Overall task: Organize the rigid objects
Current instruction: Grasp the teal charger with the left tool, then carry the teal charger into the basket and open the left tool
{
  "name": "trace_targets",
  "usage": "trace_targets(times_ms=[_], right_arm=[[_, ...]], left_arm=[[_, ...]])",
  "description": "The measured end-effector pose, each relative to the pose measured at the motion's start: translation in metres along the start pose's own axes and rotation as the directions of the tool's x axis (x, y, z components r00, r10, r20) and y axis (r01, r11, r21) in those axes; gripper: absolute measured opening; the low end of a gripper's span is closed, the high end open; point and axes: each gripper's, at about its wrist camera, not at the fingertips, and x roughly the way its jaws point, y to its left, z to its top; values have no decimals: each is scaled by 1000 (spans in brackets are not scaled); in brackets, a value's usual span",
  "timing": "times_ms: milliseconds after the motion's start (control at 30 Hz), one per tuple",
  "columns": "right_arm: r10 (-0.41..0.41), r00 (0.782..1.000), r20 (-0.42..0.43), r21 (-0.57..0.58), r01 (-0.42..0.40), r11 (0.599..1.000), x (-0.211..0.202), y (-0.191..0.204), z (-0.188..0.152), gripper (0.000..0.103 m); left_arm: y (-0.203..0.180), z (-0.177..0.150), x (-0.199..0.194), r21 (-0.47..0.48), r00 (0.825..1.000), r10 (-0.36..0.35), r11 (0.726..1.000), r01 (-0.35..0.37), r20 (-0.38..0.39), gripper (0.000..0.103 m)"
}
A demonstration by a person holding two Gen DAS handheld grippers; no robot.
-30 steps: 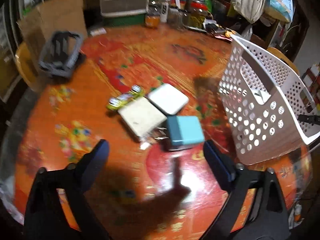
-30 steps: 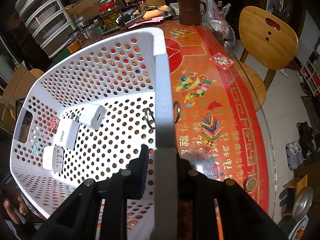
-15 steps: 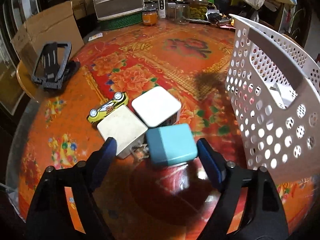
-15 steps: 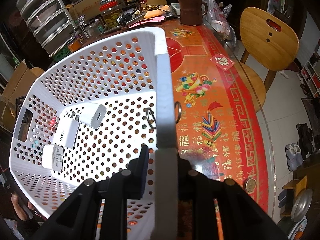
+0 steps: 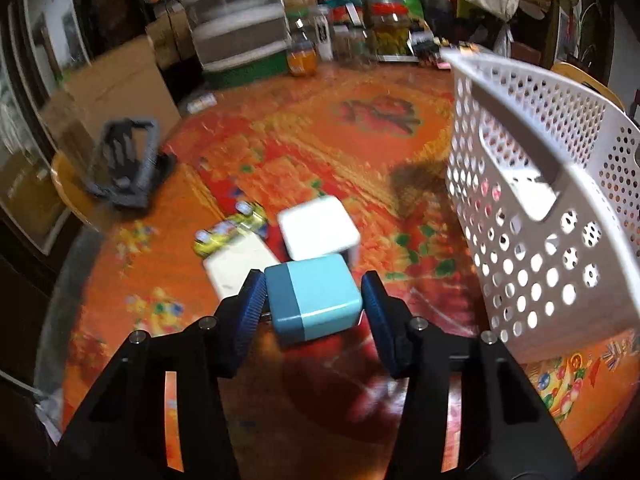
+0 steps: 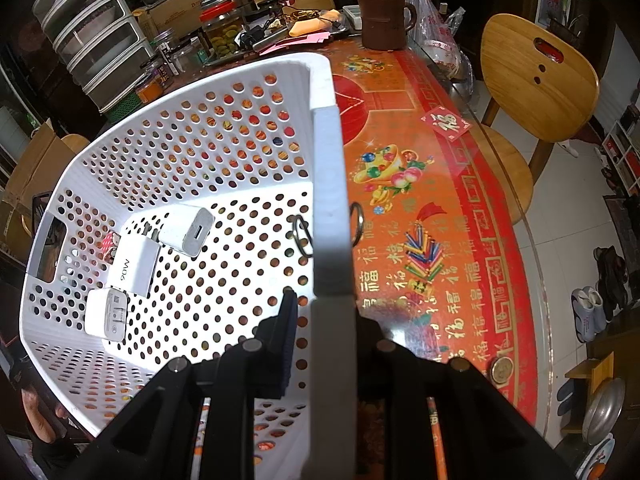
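The left gripper (image 5: 314,300) has its two blue-padded fingers (image 5: 252,300) on either side of a blue block (image 5: 314,300) that sits on the tabletop (image 5: 360,152). The left pad looks to touch the block's darker end, while a thin gap shows at the right pad, so whether the block is truly clamped cannot be told. Just beyond the block, ahead of the gripper, lies a white square box (image 5: 318,226), and ahead to the left lies a cream flat box (image 5: 240,262), partly hidden behind the left finger. A yellow toy car (image 5: 230,228) rests just past the cream box. Farther ahead and to the left, a dark phone stand (image 5: 126,162) sits near the tabletop's edge.

To the right of the left gripper stands the white perforated basket (image 5: 532,216), tilted. The right gripper (image 6: 332,320) is clenched on the basket's rim (image 6: 330,200), one finger inside the wall and one outside. Inside the basket, ahead and to the left of that gripper, lie three white chargers: a small cube charger (image 6: 188,232), a 90W charger (image 6: 134,266) and a labelled charger (image 6: 106,314), all close together. A metal ring (image 6: 302,236) hangs through the wall just ahead of the right gripper.
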Motion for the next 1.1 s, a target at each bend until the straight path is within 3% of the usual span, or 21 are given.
trace_targets(times_ms=[300,633,933,1100], right_arm=[[-1,1000,1,1,1,1000,0,0,-1,20],[-1,1000,0,1,1,1000,0,0,-1,20],[-1,1000,-1,1,1,1000,0,1,-1,20],[-1,1000,-3,1,1,1000,0,2,-1,20]], left_arm=[[26,10,-42,-7,993,65,998,-65,97,47],[24,25,-73,21,981,120,992,-125,155,47],[-21,62,-130,112,956,105,984,-140,274,47],[-64,77,-147,191,954,70,973,-130,293,47]])
